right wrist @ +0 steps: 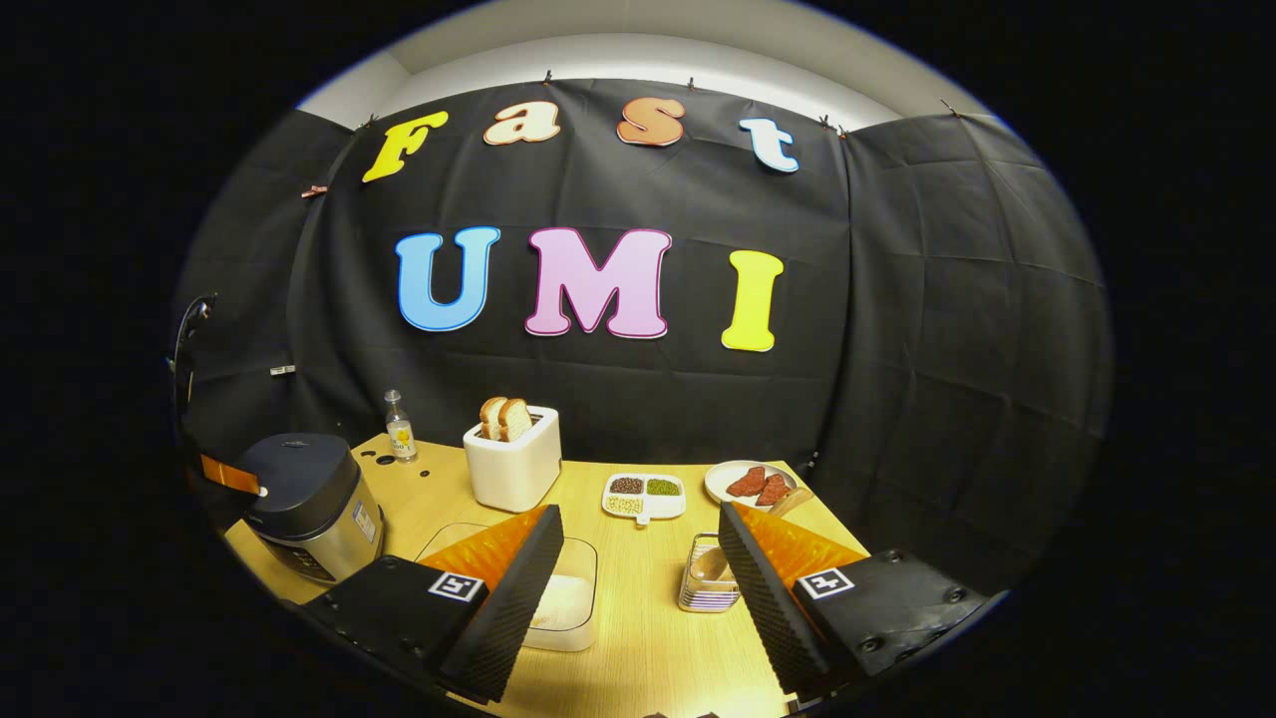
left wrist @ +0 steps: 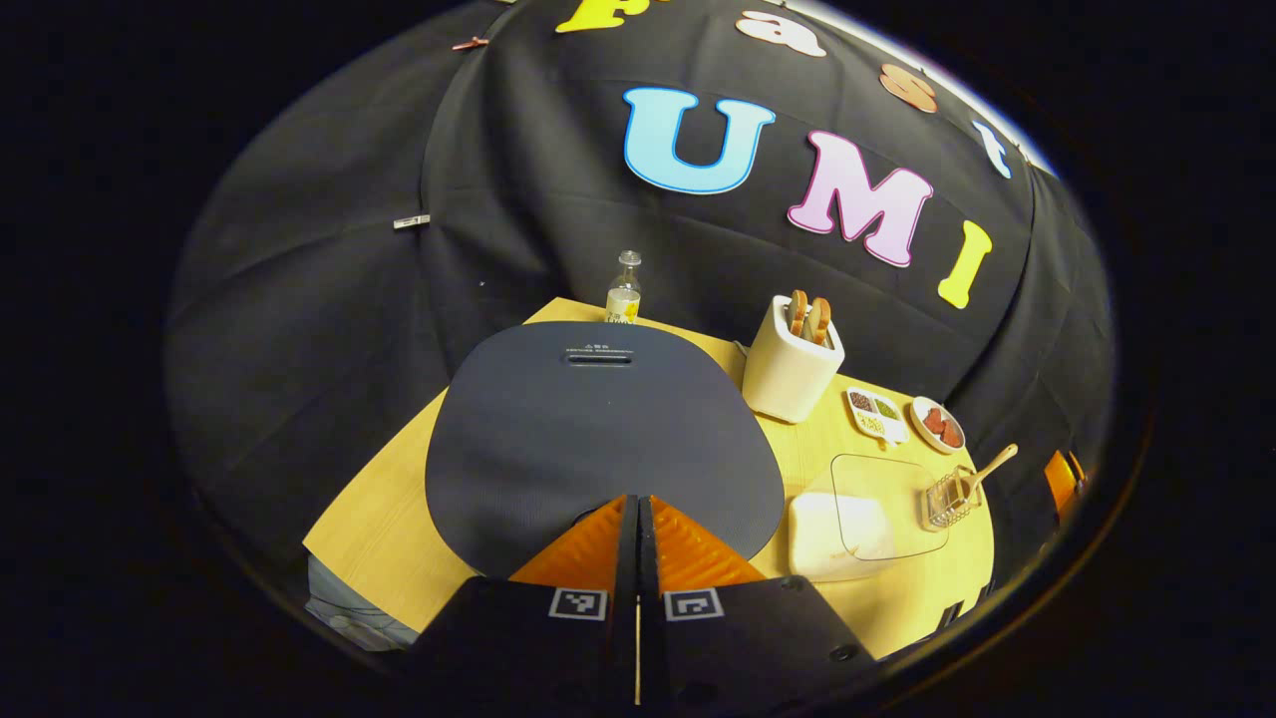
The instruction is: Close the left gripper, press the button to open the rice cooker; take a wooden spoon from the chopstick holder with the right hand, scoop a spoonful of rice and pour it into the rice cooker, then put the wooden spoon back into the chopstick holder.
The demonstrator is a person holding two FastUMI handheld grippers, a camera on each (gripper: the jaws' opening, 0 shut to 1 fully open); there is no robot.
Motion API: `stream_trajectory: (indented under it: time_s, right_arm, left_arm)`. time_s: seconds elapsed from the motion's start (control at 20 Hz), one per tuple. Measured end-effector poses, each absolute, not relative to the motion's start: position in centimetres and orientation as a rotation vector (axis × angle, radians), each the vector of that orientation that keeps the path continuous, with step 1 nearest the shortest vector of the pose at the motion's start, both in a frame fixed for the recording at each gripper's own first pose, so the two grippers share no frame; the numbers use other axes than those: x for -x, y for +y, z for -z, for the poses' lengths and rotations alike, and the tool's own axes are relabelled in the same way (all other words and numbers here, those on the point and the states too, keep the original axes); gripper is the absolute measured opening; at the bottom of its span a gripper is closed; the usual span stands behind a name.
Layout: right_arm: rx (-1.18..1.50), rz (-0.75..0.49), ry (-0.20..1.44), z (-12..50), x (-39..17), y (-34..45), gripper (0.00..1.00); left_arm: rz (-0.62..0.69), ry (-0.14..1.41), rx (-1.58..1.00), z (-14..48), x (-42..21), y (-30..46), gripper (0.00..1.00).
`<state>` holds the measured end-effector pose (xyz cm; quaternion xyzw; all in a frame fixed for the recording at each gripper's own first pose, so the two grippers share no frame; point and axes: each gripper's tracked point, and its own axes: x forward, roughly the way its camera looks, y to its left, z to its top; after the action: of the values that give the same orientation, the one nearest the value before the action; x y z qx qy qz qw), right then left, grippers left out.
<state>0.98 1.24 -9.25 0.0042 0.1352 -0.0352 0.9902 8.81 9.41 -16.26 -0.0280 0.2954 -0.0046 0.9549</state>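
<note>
The rice cooker (left wrist: 598,429) has a dark lid, which is down and lies right under my left gripper (left wrist: 638,504). That gripper is shut, its fingertips at the lid's near edge. In the right gripper view the rice cooker (right wrist: 304,504) stands at the table's left with the left gripper's tip (right wrist: 231,477) against its lid front. My right gripper (right wrist: 638,543) is open above the table. Between its fingers stands the wire chopstick holder (right wrist: 706,586) with the wooden spoon (right wrist: 788,502) leaning in it. A clear container of rice (right wrist: 563,598) sits left of the holder.
A white toaster (right wrist: 513,461) with bread slices, a small glass bottle (right wrist: 400,429), a divided dish of beans (right wrist: 643,496) and a plate of meat (right wrist: 753,482) stand along the back of the wooden table (right wrist: 638,648). Black cloth walls close in behind.
</note>
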Motion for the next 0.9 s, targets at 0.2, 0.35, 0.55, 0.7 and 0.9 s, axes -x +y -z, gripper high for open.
stream_trajectory:
  time_s: [0.2,0.35,0.55,0.7,0.9]
  right_arm:
    - [-0.042,0.045,0.296,9.6,-1.3,2.1,0.98]
    - [-0.062,0.021,0.314,9.8,-2.1,3.0,0.98]
    - [-0.059,-0.04,0.315,9.5,-2.9,4.9,0.98]
    - [-0.059,-0.076,0.317,9.7,-3.5,5.7,0.98]
    - [-0.077,-0.092,0.36,10.8,-4.0,5.7,0.98]
  left_arm:
    - [-0.016,0.455,0.002,12.4,-8.2,9.3,0.07]
    - [-0.04,0.227,-0.119,4.1,-8.1,8.7,0.08]
    - [-0.079,0.143,-0.193,0.8,-7.0,8.6,0.11]
    - [-0.073,0.145,-0.162,0.9,-5.5,8.2,0.63]
    - [-0.095,0.153,-0.097,1.9,-4.0,8.8,0.98]
